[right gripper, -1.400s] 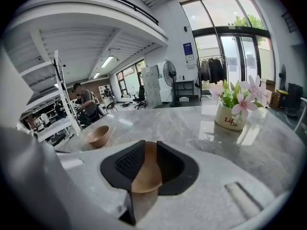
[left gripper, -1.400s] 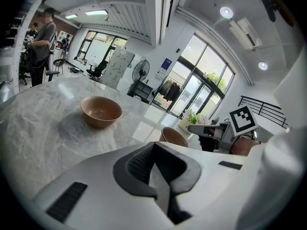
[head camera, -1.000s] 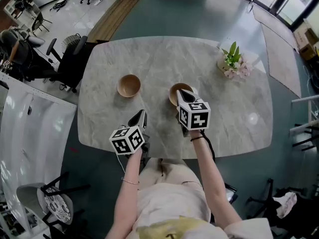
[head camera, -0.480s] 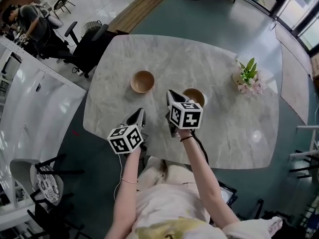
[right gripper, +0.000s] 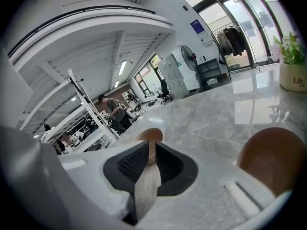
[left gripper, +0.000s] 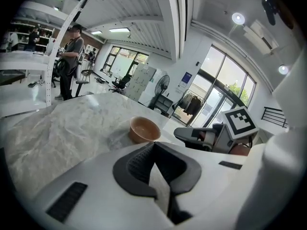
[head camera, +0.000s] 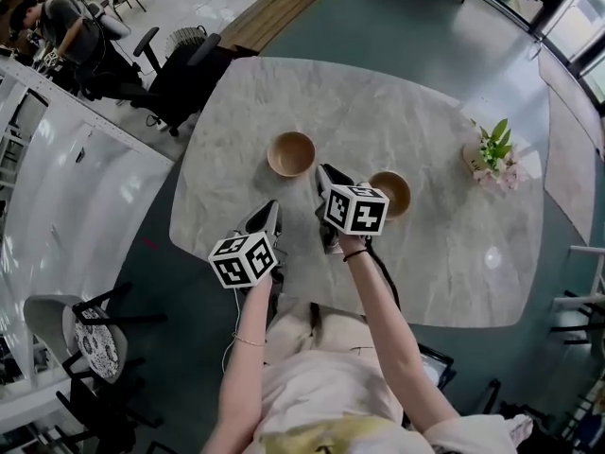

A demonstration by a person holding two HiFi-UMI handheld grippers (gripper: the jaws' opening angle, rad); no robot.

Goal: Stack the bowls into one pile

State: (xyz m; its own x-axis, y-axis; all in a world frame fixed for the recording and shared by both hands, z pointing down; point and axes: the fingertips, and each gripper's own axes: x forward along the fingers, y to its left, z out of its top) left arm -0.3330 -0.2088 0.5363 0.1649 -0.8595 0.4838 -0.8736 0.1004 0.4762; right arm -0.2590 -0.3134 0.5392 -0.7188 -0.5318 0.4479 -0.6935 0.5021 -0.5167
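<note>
Two wooden bowls sit apart on the marble table (head camera: 425, 102). In the head view the left bowl (head camera: 291, 153) is near the middle and the right bowl (head camera: 390, 193) lies to its right. My right gripper (head camera: 324, 171) hovers between them and points at the left bowl. Its jaws are opening, a narrow gap shows, and nothing is between them. In the right gripper view the left bowl (right gripper: 149, 134) shows beyond the tips (right gripper: 149, 145) and the right bowl (right gripper: 276, 157) lies close at the right. My left gripper (head camera: 272, 208) is shut and empty near the table's front edge, facing the left bowl (left gripper: 144, 129).
A potted plant (head camera: 492, 154) stands at the table's far right edge. Office chairs (head camera: 180, 74) crowd the table's far left corner. A person (left gripper: 71, 56) stands beyond the table's left side. The person's lap is against the near table edge.
My right gripper has swung left off the right bowl and now sits between the two bowls, its jaws parted a little. The left gripper has edged forward. Both bowls stay put.
</note>
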